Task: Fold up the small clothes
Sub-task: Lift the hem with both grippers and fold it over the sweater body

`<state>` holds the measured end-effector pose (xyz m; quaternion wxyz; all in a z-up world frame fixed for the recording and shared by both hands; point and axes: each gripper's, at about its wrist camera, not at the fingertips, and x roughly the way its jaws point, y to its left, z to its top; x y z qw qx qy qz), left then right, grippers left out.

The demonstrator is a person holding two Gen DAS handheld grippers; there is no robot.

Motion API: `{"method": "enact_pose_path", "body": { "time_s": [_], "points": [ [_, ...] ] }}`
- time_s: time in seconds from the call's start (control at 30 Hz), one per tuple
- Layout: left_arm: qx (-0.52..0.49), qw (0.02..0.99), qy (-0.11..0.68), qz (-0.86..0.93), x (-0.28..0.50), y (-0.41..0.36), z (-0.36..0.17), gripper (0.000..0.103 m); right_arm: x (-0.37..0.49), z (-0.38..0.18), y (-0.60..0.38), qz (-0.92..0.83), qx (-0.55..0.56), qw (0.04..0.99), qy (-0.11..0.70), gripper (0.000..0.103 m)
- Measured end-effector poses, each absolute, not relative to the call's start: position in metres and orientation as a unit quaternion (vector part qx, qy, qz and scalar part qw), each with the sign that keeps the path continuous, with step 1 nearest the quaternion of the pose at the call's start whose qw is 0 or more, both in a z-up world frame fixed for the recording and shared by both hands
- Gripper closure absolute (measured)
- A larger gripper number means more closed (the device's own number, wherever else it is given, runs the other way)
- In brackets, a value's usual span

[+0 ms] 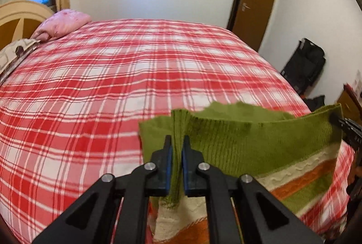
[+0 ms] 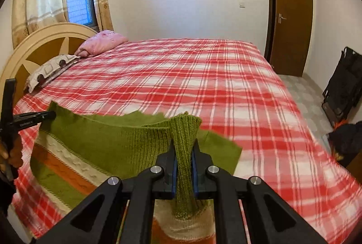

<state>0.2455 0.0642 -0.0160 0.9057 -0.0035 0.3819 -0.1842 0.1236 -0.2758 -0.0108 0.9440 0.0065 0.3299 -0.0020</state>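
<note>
Green knitted garment (image 1: 237, 144), ribbed at the top with cream, orange and green stripes lower down, hangs stretched between the two tongs above the near edge of the bed (image 1: 113, 85). The left tongs (image 1: 177, 144) are closed tight on a bunched ribbed corner of the knit, the fabric squeezed between the blue pads. The right tongs (image 2: 184, 149) are likewise clamped on the opposite ribbed corner, which stands up in a fold between the fingers. In the left wrist view the right tongs bite the garment's far right edge; in the right wrist view the left tongs pinch its far left edge. Beyond, the red and white checked bedspread (image 2: 203, 76) covers the bed. At the headboard (image 2: 45, 40) end lie a patterned pillow (image 2: 49, 69) and a pink pillow (image 2: 101, 42). A brown door (image 2: 291, 17) stands in the far wall.
</note>
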Motion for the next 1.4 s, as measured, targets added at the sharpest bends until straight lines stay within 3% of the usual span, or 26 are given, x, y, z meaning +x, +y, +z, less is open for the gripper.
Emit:
{"method": "enact_pose_path", "body": {
  "time_s": [0.2, 0.57, 0.93, 1.03, 1.07, 1.1, 1.17, 1.4],
  "points": [
    [-0.015, 0.909, 0.388, -0.151, 0.286, 0.056, -0.031, 0.095, 0.184, -0.034, -0.288, -0.024, 0.006, 0.941, 0.337, 0.093],
    [0.003, 0.893, 0.439, -0.099, 0.335, 0.040, -0.100, 0.095, 0.247, -0.126, -0.298, -0.061, -0.022, 0.915, 0.399, 0.093],
    [0.061, 0.895, 0.437, -0.068, 0.336, 0.027, -0.105, 0.089, 0.259, -0.130, -0.286, -0.073, -0.076, 0.897, 0.430, 0.088],
    [0.057, 0.889, 0.447, -0.082, 0.329, 0.037, -0.091, 0.082, 0.230, -0.096, -0.301, -0.049, -0.009, 0.918, 0.394, 0.088],
    [0.053, 0.891, 0.442, -0.088, 0.323, 0.042, -0.083, 0.075, 0.219, -0.087, -0.306, -0.046, 0.012, 0.923, 0.382, 0.087],
    [0.052, 0.895, 0.435, -0.089, 0.314, 0.049, -0.074, 0.061, 0.202, -0.075, -0.313, -0.053, 0.032, 0.928, 0.369, 0.083],
    [0.053, 0.902, 0.418, -0.093, 0.289, 0.063, -0.059, 0.048, 0.160, -0.060, -0.318, -0.071, 0.045, 0.933, 0.351, 0.082],
    [0.062, 0.909, 0.401, -0.095, 0.206, 0.068, -0.056, 0.048, 0.056, -0.076, -0.281, -0.039, 0.049, 0.928, 0.369, 0.082]
  ]
}}
